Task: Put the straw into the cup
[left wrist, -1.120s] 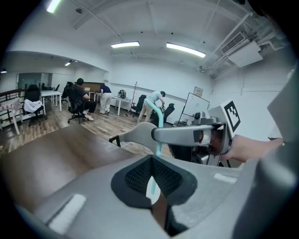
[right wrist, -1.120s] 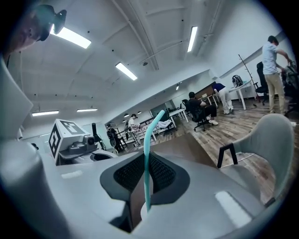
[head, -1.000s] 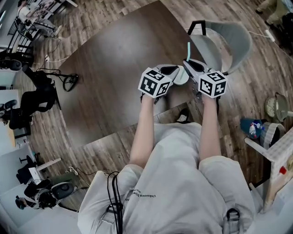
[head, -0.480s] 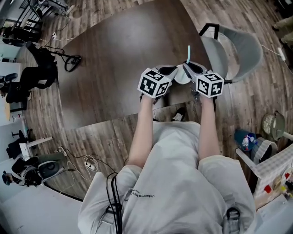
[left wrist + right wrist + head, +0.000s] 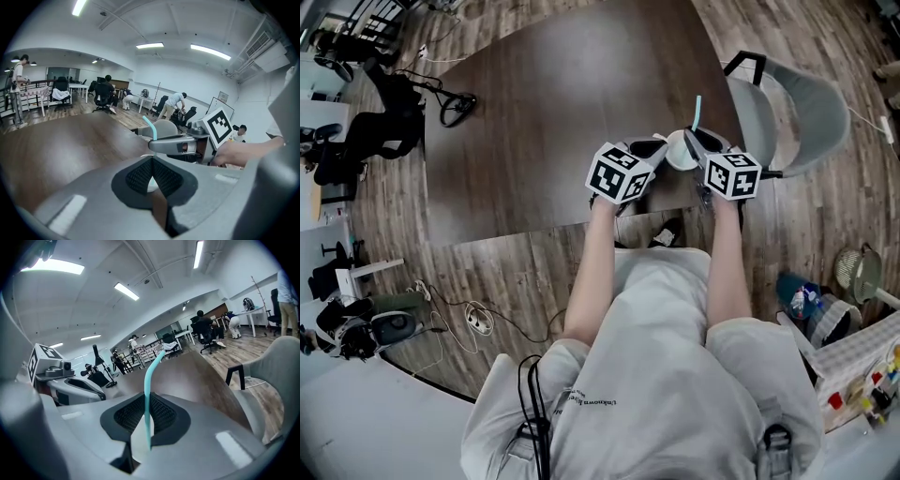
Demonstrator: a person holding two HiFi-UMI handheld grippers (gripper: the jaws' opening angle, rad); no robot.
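Straw of teal plastic (image 5: 148,374), thin with a bent top, is pinched low on its straight shaft by the right gripper (image 5: 146,404), whose ribbed black pads are closed on it. Its lower end hangs just over the small white cup (image 5: 680,150); whether the tip has passed the rim I cannot tell. The left gripper (image 5: 152,164), on the cup's other side, has its jaws together on the cup's thin wall and holds it up between the two grippers. I judge the straw to be very light, smooth and easily kinked, so it is best held on the stiff straight part below the bend with gentle pressure. The cup looks light and thin-walled too, and likely to buckle or swing if the straw pushes sideways. Beyond the cup lies the near corner of a dark brown wooden table (image 5: 544,112). To the cup's right stands a grey moulded chair (image 5: 806,122), and farther off are office chairs and people at desks (image 5: 176,101).
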